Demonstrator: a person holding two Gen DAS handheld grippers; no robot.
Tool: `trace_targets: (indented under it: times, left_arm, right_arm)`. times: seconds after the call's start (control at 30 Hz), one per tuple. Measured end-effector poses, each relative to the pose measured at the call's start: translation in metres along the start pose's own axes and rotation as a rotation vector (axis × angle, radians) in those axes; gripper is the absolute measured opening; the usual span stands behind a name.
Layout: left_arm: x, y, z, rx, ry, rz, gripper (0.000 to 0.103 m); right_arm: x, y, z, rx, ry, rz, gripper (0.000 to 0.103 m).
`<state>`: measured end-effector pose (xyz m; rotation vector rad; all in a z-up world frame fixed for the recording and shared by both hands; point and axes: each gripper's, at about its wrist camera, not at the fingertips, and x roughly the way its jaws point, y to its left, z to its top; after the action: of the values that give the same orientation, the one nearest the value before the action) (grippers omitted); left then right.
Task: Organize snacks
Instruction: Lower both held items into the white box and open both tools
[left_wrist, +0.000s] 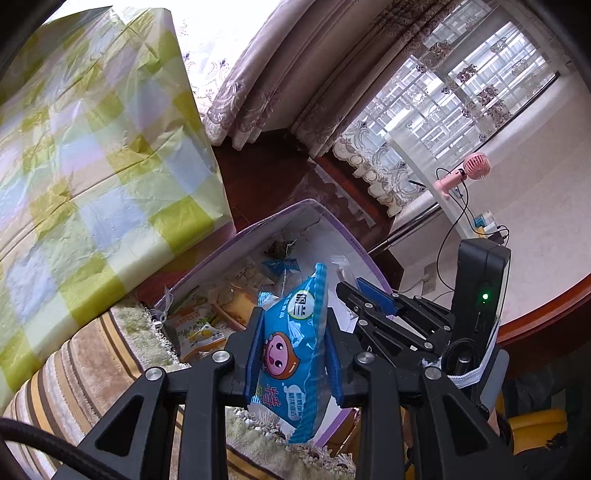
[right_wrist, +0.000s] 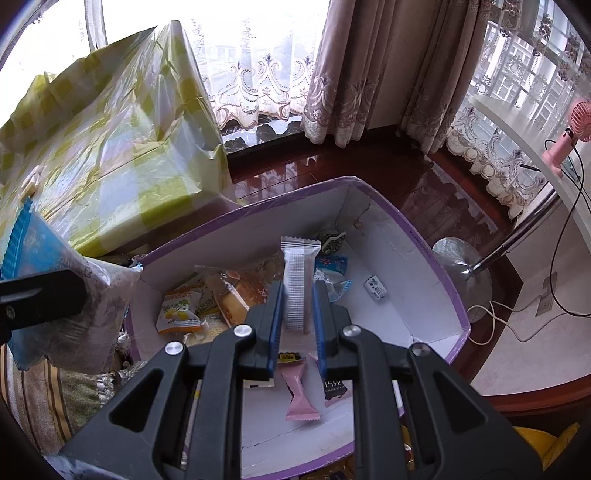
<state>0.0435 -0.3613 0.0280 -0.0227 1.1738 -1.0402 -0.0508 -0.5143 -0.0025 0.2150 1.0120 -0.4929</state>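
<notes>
My left gripper (left_wrist: 293, 332) is shut on a blue snack bag (left_wrist: 291, 343) with a cartoon face, held upright over the near rim of a white box with a purple edge (left_wrist: 343, 232). In the right wrist view, my right gripper (right_wrist: 298, 295) is shut on a slim white stick packet (right_wrist: 297, 280) above the same box (right_wrist: 417, 236). Both grippers hang close together: the right gripper (left_wrist: 365, 295) shows beside the blue bag, and a left finger (right_wrist: 40, 299) with the blue bag (right_wrist: 33, 243) shows at the left edge.
The box holds several packets: yellow-orange ones (right_wrist: 181, 314), a pink one (right_wrist: 299, 391), a dark chocolate one (right_wrist: 334, 387). A green-checked covered block (right_wrist: 110, 155) stands left of it. A striped rug (left_wrist: 74, 369), dark wood floor, a metal stand base (right_wrist: 461, 273), cables and a pink fan (left_wrist: 476, 166) surround it.
</notes>
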Motion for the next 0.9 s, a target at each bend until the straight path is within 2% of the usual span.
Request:
trace_targets:
  times: [0.17, 0.4, 0.7, 0.9]
  left_arm:
    - [0.019, -0.010, 0.007, 0.031, 0.025, 0.010, 0.031]
    - [0.048, -0.016, 0.017, 0.018, 0.064, -0.002, 0.031]
    - [0.079, -0.026, 0.031, 0.010, 0.072, -0.006, 0.031]
    - [0.091, -0.033, 0.037, 0.012, 0.074, -0.006, 0.033]
  right_arm:
    - [0.011, -0.013, 0.002, 0.040, 0.014, -0.022, 0.019]
    - [0.027, -0.037, 0.005, 0.111, 0.015, -0.070, 0.019]
    - [0.045, -0.067, 0.004, 0.195, 0.035, -0.122, 0.019]
    - [0.053, -0.078, 0.002, 0.226, 0.059, -0.122, 0.020]
